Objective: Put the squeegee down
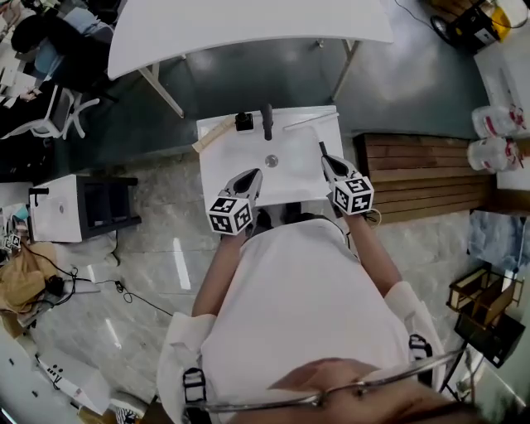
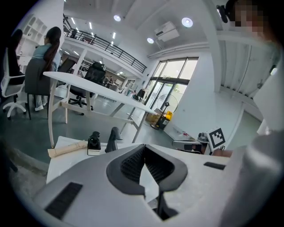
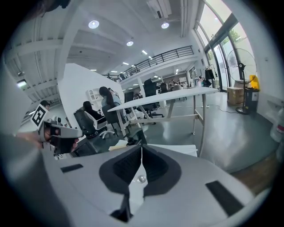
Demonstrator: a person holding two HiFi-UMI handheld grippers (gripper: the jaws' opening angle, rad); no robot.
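Note:
A long thin pale bar, seemingly the squeegee (image 1: 310, 122), lies along the far right edge of the small white washbasin top (image 1: 290, 186), apart from both grippers. My right gripper (image 1: 323, 156) hovers above the basin's right side, jaws shut with nothing between them (image 3: 141, 144). The left gripper (image 1: 255, 172) hangs over the near left part, also shut and empty (image 2: 144, 146). Between them shows the drain (image 1: 271, 160).
At the basin's far edge stand a black faucet (image 1: 267, 122), a small black bottle (image 1: 243, 122) and a beige roll (image 1: 214, 132). A large white table (image 1: 248, 25) is beyond, a wooden bench (image 1: 422, 174) to the right, a white cabinet (image 1: 58, 207) to the left.

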